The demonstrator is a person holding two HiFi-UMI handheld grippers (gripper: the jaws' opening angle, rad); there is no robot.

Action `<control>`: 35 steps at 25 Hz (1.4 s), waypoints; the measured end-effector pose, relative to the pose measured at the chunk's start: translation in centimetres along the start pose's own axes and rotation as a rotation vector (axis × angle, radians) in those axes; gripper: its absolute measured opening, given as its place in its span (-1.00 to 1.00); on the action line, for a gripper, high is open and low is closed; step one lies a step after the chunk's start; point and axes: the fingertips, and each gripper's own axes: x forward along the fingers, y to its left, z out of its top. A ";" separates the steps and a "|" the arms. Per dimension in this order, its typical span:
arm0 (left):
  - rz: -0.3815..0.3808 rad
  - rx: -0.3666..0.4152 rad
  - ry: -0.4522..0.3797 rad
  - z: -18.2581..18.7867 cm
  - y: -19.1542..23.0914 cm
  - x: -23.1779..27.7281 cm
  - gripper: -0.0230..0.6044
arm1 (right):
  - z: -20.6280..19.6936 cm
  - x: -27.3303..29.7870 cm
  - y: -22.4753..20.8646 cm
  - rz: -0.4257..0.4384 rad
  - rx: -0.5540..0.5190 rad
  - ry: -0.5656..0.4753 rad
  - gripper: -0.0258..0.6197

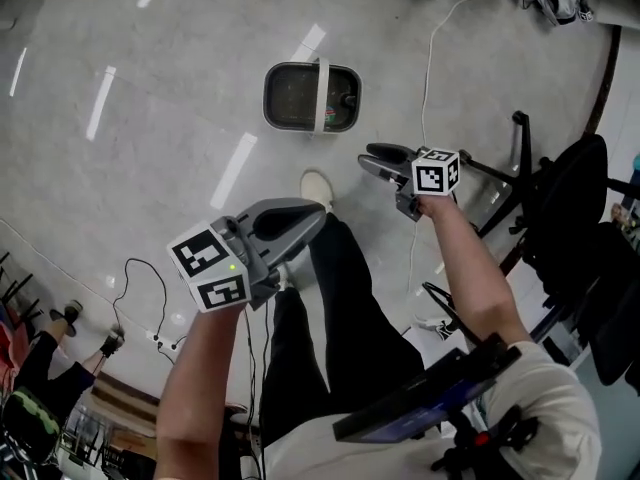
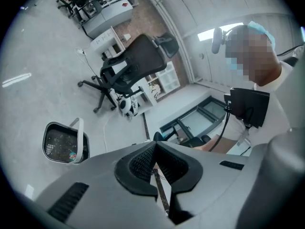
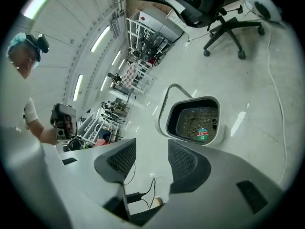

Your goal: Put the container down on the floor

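The container (image 1: 312,97), a grey bin with a white rim and a white handle across its top, stands upright on the pale floor, with nothing touching it. It also shows in the left gripper view (image 2: 64,143) and the right gripper view (image 3: 194,119), where a small sticker lies inside. My right gripper (image 1: 372,158) hangs above the floor, to the right of the bin and nearer me, jaws open (image 3: 151,147) with nothing between them. My left gripper (image 1: 315,213) is held lower left over my leg, its jaws shut together (image 2: 156,144) and empty.
My shoe (image 1: 317,186) rests on the floor just short of the bin. A white cable (image 1: 430,58) runs along the floor to the bin's right. A black office chair (image 1: 570,208) stands at the right. Cords and a power strip (image 1: 160,340) lie at the lower left.
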 end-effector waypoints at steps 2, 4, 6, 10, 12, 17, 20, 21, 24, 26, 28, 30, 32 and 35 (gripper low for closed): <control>-0.004 0.011 0.003 -0.2 -1.9 -1.2 -0.89 | -0.5 -2.0 1.9 -0.047 0.002 -0.024 -0.53; -0.007 0.033 0.006 -0.3 -3.7 -2.5 -0.89 | -0.6 -3.2 4.5 -0.074 -0.008 -0.050 -0.70; -0.019 0.057 0.015 -0.7 -5.7 -3.5 -0.89 | -0.4 -4.2 7.9 -0.079 -0.024 -0.082 -0.80; -0.063 0.105 0.035 -0.6 -9.5 -4.8 -0.89 | 0.5 -5.5 14.6 -0.077 -0.084 -0.135 -0.85; -0.082 0.125 0.026 -0.8 -12.1 -6.5 -0.89 | 0.4 -6.1 18.8 -0.076 -0.121 -0.156 -0.86; -0.119 0.175 0.002 -3.1 -20.5 -12.1 -0.89 | -1.9 -8.4 30.8 -0.078 -0.241 -0.192 -0.87; -0.132 0.203 0.021 -5.1 -24.7 -14.4 -0.89 | -2.7 -10.1 36.9 -0.085 -0.298 -0.226 -0.87; -0.133 0.210 0.028 -5.8 -26.0 -15.1 -0.89 | -3.1 -10.6 38.8 -0.081 -0.314 -0.237 -0.87; -0.128 0.222 0.028 -7.9 -29.4 -17.2 -0.89 | -4.5 -12.0 44.3 -0.068 -0.353 -0.268 -0.87; -0.123 0.233 0.014 -8.4 -31.4 -18.5 -0.89 | -4.8 -12.7 47.7 -0.058 -0.385 -0.285 -0.87; -0.118 0.235 0.004 -9.1 -33.4 -20.1 -0.89 | -5.7 -13.4 51.3 -0.048 -0.410 -0.292 -0.87; -0.125 0.243 -0.004 -9.3 -35.5 -21.6 -0.89 | -6.3 -14.0 54.6 -0.043 -0.432 -0.307 -0.87; -0.136 0.262 -0.015 -9.2 -37.6 -22.3 -0.89 | -6.9 -14.9 57.2 -0.038 -0.459 -0.317 -0.87; -0.136 0.295 -0.034 -8.7 -40.0 -22.7 -0.89 | -7.5 -16.1 60.0 -0.037 -0.501 -0.326 -0.87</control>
